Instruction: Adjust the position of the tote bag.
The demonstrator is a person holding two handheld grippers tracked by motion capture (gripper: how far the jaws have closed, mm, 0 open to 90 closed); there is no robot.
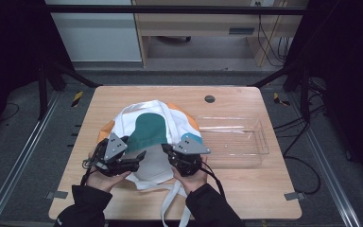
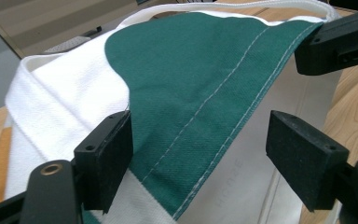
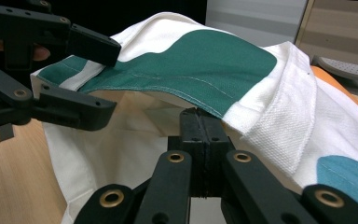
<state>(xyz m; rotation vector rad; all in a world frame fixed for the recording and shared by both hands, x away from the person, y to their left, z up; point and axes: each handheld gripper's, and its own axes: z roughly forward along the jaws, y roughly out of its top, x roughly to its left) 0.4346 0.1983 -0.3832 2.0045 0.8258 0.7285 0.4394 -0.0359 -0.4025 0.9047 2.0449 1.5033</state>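
High view, white woven canvas tote bag [image 1: 146, 127] with green curved patch lying on wooden bench [image 1: 246, 184], right gripper [image 1: 170, 152] fingers clenched on bag rim, left gripper [image 1: 141, 158] fingers released, straddling rim hem.

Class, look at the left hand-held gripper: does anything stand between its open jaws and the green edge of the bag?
Nothing visible: the left hand-held gripper already straddles the bag, whose green edge lies unpinched between its jaws.

High view overhead, facing forward; claw views close, sharing the bag [image 1: 146, 130].
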